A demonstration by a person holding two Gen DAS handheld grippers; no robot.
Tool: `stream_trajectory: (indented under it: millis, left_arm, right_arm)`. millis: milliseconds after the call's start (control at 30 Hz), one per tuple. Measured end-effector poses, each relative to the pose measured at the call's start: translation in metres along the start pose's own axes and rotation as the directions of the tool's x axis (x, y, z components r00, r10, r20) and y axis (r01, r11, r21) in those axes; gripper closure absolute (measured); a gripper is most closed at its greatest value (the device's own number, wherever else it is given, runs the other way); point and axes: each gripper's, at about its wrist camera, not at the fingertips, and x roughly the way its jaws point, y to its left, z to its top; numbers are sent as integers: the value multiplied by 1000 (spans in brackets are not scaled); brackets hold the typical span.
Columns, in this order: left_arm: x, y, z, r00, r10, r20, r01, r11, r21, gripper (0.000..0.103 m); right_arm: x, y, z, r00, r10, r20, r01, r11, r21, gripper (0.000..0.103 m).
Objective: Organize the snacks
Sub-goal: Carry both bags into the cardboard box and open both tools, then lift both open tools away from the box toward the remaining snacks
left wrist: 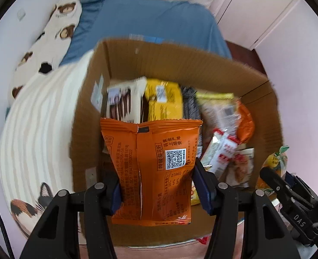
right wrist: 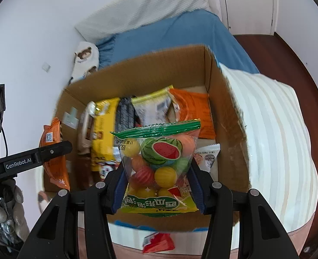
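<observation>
orange snack packet [left wrist: 152, 168]: upright over cardboard box [left wrist: 180, 62] | clear watermelon-candy bag [right wrist: 159, 164]: upright, above box

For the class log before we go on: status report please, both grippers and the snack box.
Left gripper shut on orange packet. Right gripper shut on watermelon candy bag. Both held over the cardboard box, already holding snacks. Nothing blocking the drop.

Snack packets [left wrist: 163, 101] inside box [left wrist: 264, 116] on bed [left wrist: 150, 21]

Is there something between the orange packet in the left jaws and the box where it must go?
Nothing visible blocks it. The orange packet hangs over the open cardboard box, with only other snack packs lying below.
</observation>
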Motion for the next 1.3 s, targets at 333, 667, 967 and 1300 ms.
stream_trajectory:
  millis: [333,667,967,1300]
  left_arm:
    - [36,-3,-18,995,6,-104,-5,1000,17,17]
    - [18,-12,-24,997,60,-51,-58,998,34,14]
    - [-32,-12,-50,991,72,112,-75,997,16,14]
    - [-99,-22,-98,954,100,283,-117,992,45,14]
  right_arm:
    - [42,-4,-10,988,-83,-133,81,996,-22,3]
    - [19,-2,-8,990,-115,-86,111,993,-42,3]
    - [-29,3,-24,988,-150,25,152,985,-81,3]
    - [-102,9,-56,976,-145,165,165,979,-118,3]
